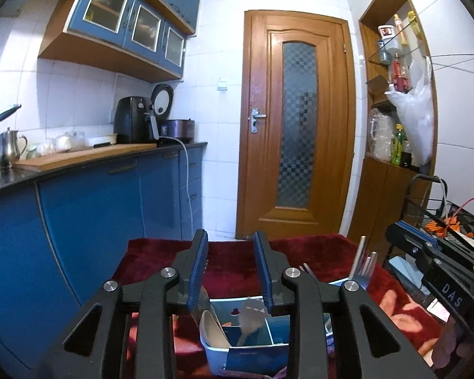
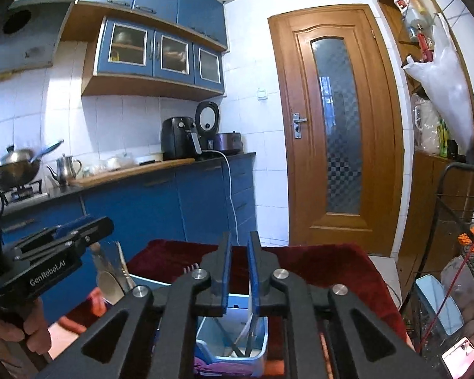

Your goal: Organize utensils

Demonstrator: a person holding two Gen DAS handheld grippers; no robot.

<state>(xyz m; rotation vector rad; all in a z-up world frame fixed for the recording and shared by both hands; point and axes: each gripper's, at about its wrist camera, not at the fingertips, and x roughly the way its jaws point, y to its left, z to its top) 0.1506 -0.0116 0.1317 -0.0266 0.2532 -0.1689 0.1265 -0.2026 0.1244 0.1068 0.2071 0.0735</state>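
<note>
While the pale blue utensil holder (image 1: 237, 352) sits low on the red-covered surface (image 1: 316, 252) with a spoon (image 1: 212, 328) leaning inside, the left gripper (image 1: 231, 244) hovers above it, jaws parted wide and empty. A second holder (image 2: 233, 334) lies beneath the right gripper (image 2: 238, 248), whose jaws stand narrowly apart, gripping nothing visible. Forks (image 1: 365, 267) stand nearby. Beyond are blue cabinets (image 1: 110, 208), a wooden door (image 1: 297, 126) and white tiled walls (image 1: 218, 47).
</note>
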